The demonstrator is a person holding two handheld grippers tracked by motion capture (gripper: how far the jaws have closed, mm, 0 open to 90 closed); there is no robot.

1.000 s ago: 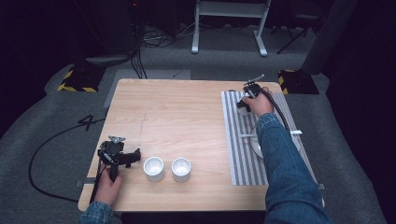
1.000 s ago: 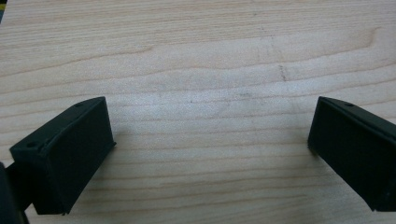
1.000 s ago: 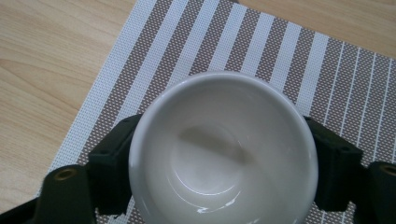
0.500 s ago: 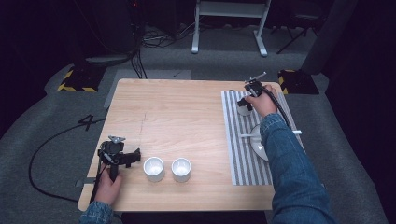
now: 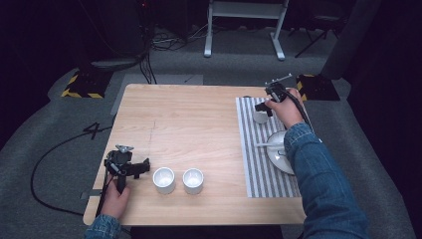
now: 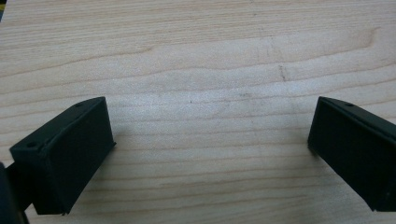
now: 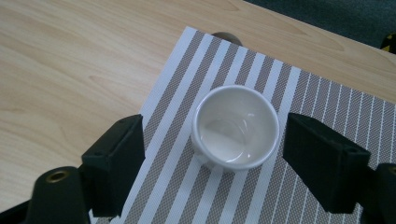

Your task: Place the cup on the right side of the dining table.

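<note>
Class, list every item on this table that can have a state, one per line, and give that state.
White cup on the striped mat: upright, empty, free between the jaws.
Right tongs: open around that cup, jaws just closing.
Left tongs: open, over bare wood.
Two white cups: upright, side by side.
Plate: flat on the mat, utensil across it.
Striped mat: lying flat.

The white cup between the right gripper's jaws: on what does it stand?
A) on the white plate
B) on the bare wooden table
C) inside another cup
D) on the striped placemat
D: in the right gripper view the white cup stands on the striped placemat, with stripes visible all around it.
</note>
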